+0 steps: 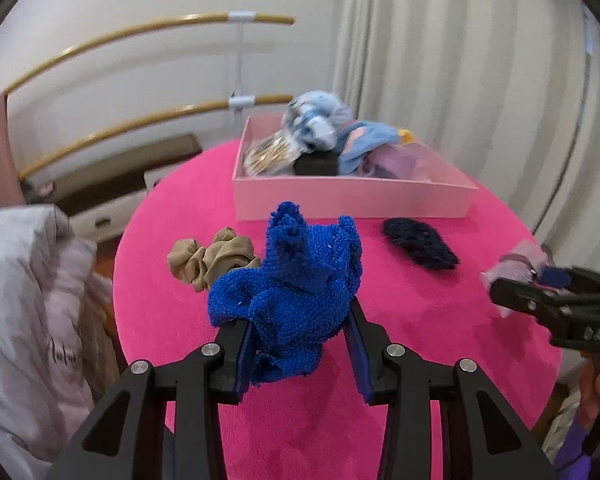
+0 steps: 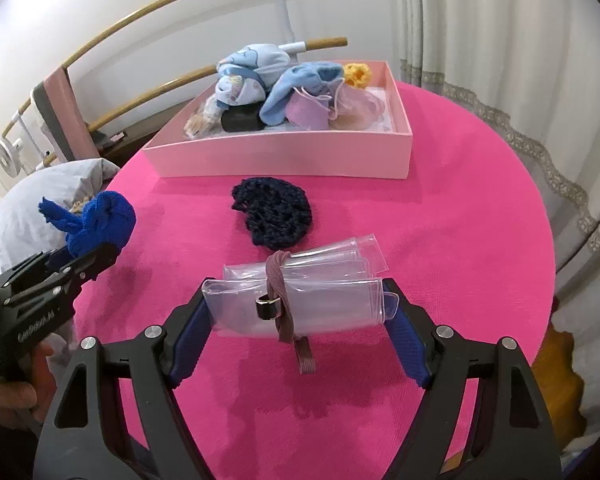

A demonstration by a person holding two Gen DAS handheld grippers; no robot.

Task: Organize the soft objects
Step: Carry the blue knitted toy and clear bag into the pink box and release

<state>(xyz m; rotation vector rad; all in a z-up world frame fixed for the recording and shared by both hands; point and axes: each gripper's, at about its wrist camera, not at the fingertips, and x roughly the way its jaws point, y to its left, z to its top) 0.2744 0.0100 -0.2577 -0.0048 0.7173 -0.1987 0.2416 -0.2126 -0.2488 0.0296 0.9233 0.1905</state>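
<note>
Low in the middle of the left wrist view, the left gripper (image 1: 300, 320) squeezes a bright blue knit cloth (image 1: 296, 292) between its two fingers, up off the round pink surface (image 1: 440, 320). Just behind the cloth, a tan scrunchie (image 1: 208, 258) lies on the surface. A dark navy net (image 1: 420, 246) lies right of the middle. Behind it stands a pink box (image 1: 352, 196) heaped with soft things. At the right edge, the right gripper (image 1: 512, 280) grips a pale bundle.

Low in the middle of the right wrist view, the right gripper (image 2: 300, 304) is clamped on a roll of clear plastic bags (image 2: 300, 300) tied with a brown strap (image 2: 278, 280). The navy net (image 2: 274, 212) lies just above it, and the pink box (image 2: 284, 156) is higher up. At the left, the left gripper (image 2: 96, 256) carries the blue cloth (image 2: 92, 216).
</note>
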